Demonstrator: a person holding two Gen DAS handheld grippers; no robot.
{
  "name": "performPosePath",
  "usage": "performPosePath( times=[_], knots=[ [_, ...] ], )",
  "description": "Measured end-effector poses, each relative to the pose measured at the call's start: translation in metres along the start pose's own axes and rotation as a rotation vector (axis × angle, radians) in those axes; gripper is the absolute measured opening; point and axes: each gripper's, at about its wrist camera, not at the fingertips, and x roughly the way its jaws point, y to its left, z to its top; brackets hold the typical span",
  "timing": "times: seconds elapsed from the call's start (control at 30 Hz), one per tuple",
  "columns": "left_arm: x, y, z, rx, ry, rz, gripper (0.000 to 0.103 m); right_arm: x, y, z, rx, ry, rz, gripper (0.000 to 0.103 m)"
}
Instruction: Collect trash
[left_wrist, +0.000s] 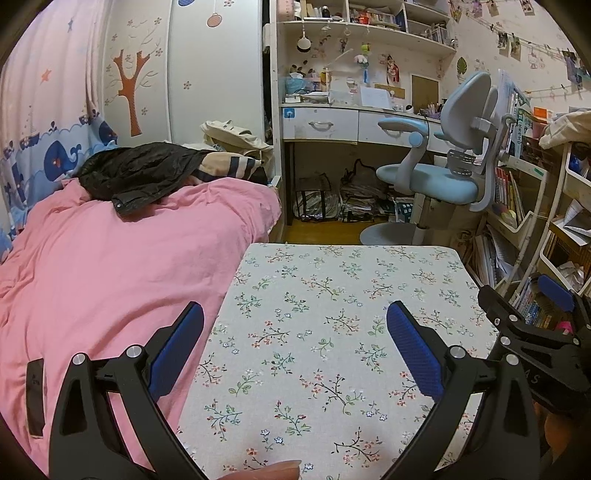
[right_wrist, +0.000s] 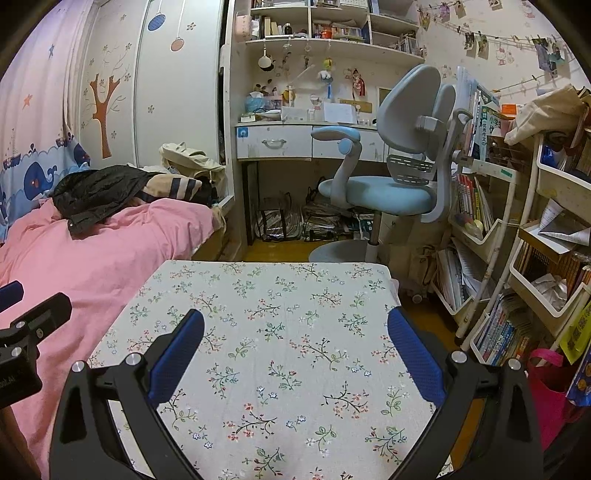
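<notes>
Both grippers' jaws gape wide, holding nothing.

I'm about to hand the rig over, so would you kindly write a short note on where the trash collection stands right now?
Left tongs: open, empty, held over the flowered table.
Right tongs: open, empty, over the same table, beside the left ones.
Trash: none visible on the tabletop in either wrist view; no bin or bag for it is evident either.
Surroundings: pink bed on the left with a black jacket on it, blue chair and desk ahead, bookshelves on the right.
Done: nothing shows as collected.
Left: find the trash first, then pick it up.
</notes>
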Motion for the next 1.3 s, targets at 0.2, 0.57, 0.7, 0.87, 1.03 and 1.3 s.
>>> performPosePath(
  times=[0.2, 0.57, 0.7, 0.87, 1.03, 1.3],
  knots=[
    [-0.0002, -0.0005, 0.0003, 0.001, 0.000, -0.001, 0.096, 0.0006, -0.0008, -0.0001, 0.002, -0.001, -0.003, 0.096],
    [-0.0025, -0.0016, 0.0008, 0.003, -0.002, 0.021, 0.096, 0.0025, -0.0060, 0.0002, 0.004, -0.002, -0.007, 0.096],
    [-0.0029, -0.0014, 0.0019, 0.003, -0.005, 0.025, 0.096, 0.0027, -0.0065, -0.0002, 0.004, -0.002, -0.007, 0.096],
    [-0.0029, -0.0027, 0.0018, 0.006, -0.004, 0.024, 0.096, 0.0030, -0.0068, -0.0001, 0.003, -0.002, -0.007, 0.096],
    [-0.0030, -0.0043, 0.0015, 0.009, -0.003, 0.026, 0.096, 0.0032, -0.0081, -0.0001, 0.003, -0.002, -0.006, 0.096],
    [-0.0029, -0.0045, 0.0013, 0.009, -0.003, 0.028, 0.096, 0.0033, -0.0081, 0.0000, 0.002, -0.001, -0.006, 0.096]
  ],
)
